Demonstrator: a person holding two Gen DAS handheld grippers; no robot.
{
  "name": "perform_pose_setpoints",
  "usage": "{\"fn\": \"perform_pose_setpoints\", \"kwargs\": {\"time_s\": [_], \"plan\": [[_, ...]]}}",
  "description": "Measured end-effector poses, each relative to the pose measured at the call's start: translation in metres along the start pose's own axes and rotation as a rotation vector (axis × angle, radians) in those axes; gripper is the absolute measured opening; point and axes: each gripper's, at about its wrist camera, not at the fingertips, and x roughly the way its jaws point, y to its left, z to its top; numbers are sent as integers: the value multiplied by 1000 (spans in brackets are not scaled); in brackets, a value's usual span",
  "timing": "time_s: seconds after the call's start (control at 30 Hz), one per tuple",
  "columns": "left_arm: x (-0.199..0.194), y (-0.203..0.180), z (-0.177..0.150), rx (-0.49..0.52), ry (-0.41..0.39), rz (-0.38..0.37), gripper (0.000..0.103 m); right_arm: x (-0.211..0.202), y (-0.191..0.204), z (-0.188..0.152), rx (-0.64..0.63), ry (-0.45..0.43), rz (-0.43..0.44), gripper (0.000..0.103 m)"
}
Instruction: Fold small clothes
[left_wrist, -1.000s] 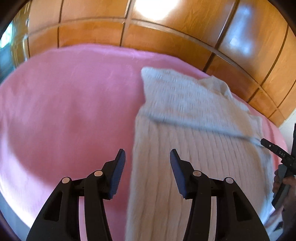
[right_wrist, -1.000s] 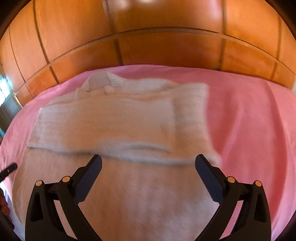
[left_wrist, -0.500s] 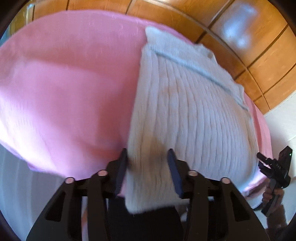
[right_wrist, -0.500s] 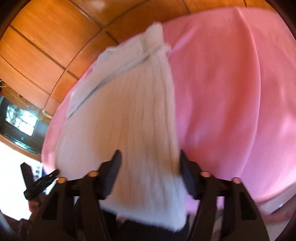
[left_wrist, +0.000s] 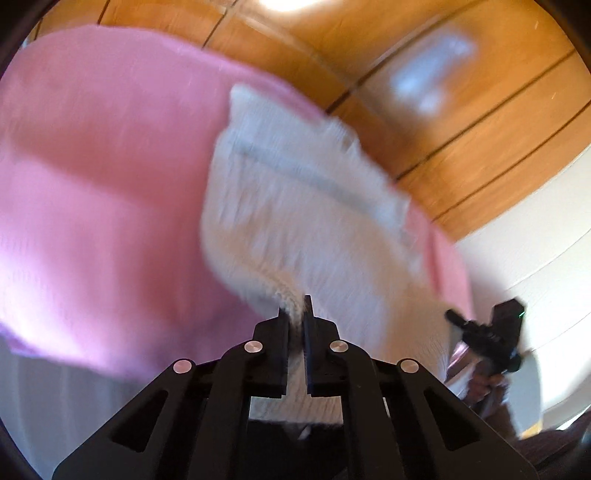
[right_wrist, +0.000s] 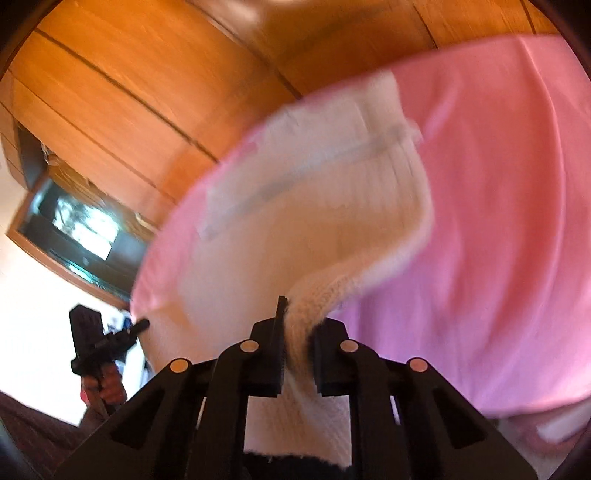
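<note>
Left gripper (left_wrist: 295, 314) pinches the sweater (left_wrist: 295, 206) hem at lower centre; right gripper (right_wrist: 295, 317), jaws closing, clamps the other corner; sweater lies mid-frame on the pink blanket (left_wrist: 92, 184)

Each fisheye camera sits just behind its own hand-held gripper, looking forward and downward, very near the white knit garment (left_wrist: 295, 206) on the pink bed (left_wrist: 103, 192). Both views share these, with wood panelling (right_wrist: 122, 92) at 12 o'clock.
</note>
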Motion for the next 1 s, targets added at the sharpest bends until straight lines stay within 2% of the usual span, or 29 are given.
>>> {"fn": "perform_pose_setpoints", "kwargs": {"time_s": [0.07, 0.13, 0.23, 0.37, 0.4, 0.43, 0.47, 0.5, 0.53, 0.57, 0.6, 0.67, 0.73, 0.8, 0.9, 0.93, 1.0], "plan": [[3, -3, 21, -15, -42, -29, 5, 5, -1, 23, 9, -39, -1, 9], [12, -3, 40, -15, -68, -31, 5, 15, -7, 44, 26, -62, -37, 8], [45, 2, 76, -25, -72, 21, 5, 42, -31, 79, 120, -79, -88, 8], [80, 16, 114, -63, -57, 92, 5, 63, -59, 103, 195, -66, -134, 8], [90, 20, 123, -79, -46, 103, 5, 65, -63, 108, 204, -62, -138, 11], [95, 23, 131, -96, -40, 121, 6, 69, -66, 112, 218, -59, -136, 16], [103, 29, 139, -125, -29, 145, 11, 68, -68, 114, 226, -63, -129, 38], [103, 32, 142, -137, -37, 153, 26, 66, -70, 115, 227, -72, -122, 62], [98, 35, 142, -140, -64, 172, 49, 59, -68, 115, 216, -94, -115, 71], [92, 38, 143, -139, -86, 186, 59, 51, -67, 114, 202, -106, -119, 82], [85, 42, 140, -139, -110, 193, 66, 46, -66, 112, 190, -108, -119, 85], [79, 52, 131, -138, -96, 176, 66, 36, -67, 102, 160, -110, -133, 89], [74, 61, 113, -116, -62, 177, 66, 26, -66, 89, 111, -101, -169, 91], [71, 62, 94, -70, -22, 163, 66, 23, -64, 69, 35, -56, -216, 91], [70, 59, 66, -1, 22, 146, 69, 42, -53, 50, -76, -15, -307, 89], [72, 59, 61, 11, 25, 146, 70, 50, -50, 45, -115, -4, -333, 87], [77, 51, 53, 53, 20, 166, 70, 65, -51, 40, -149, 16, -350, 68]]}}
